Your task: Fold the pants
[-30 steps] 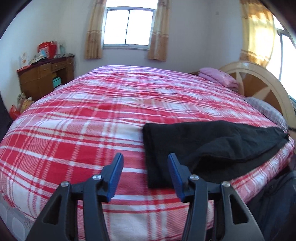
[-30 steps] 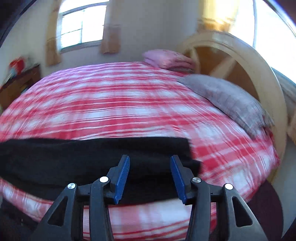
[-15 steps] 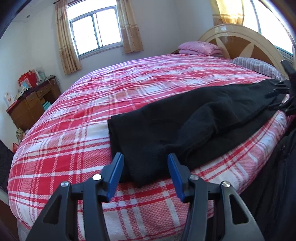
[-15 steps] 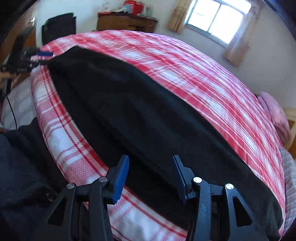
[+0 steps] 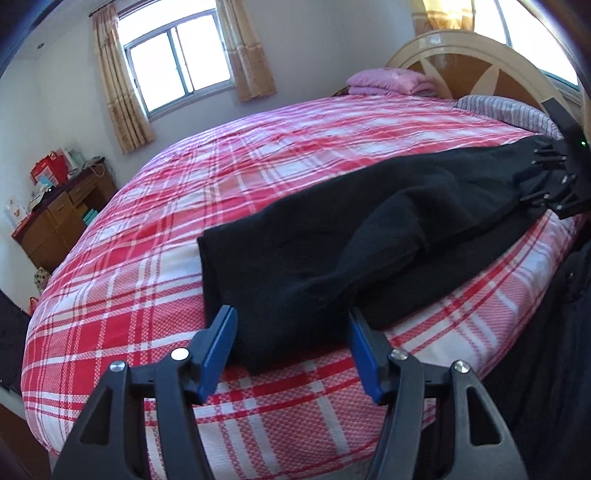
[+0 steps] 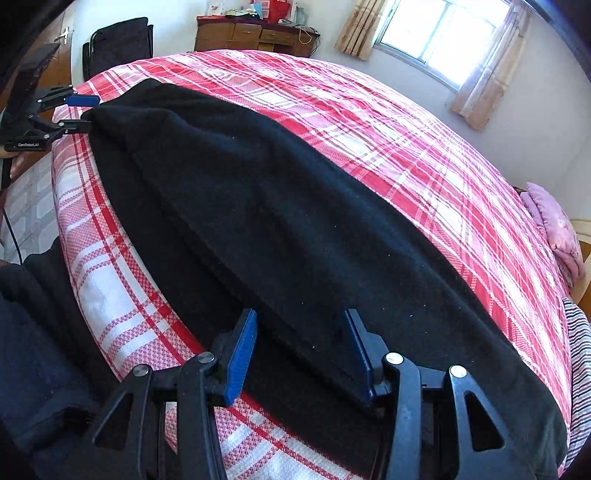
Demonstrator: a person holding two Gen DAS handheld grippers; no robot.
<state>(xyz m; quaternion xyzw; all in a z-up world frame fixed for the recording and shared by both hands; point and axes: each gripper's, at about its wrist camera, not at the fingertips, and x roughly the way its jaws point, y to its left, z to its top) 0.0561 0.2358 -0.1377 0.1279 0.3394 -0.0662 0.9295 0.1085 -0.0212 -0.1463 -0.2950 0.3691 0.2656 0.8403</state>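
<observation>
Left wrist view: left gripper has closed in on the black pants since a second ago; jaws opening, hem corner between the blue pads, not pinched. It is tilted downward. Right gripper sits at the far end (grip unclear there).

Right wrist view: camera has swung to look along the pants; right gripper is angled down, jaws apart over the fabric, nothing clamped. Pants lie lengthwise near the edge of the red plaid bed; window behind.
</observation>
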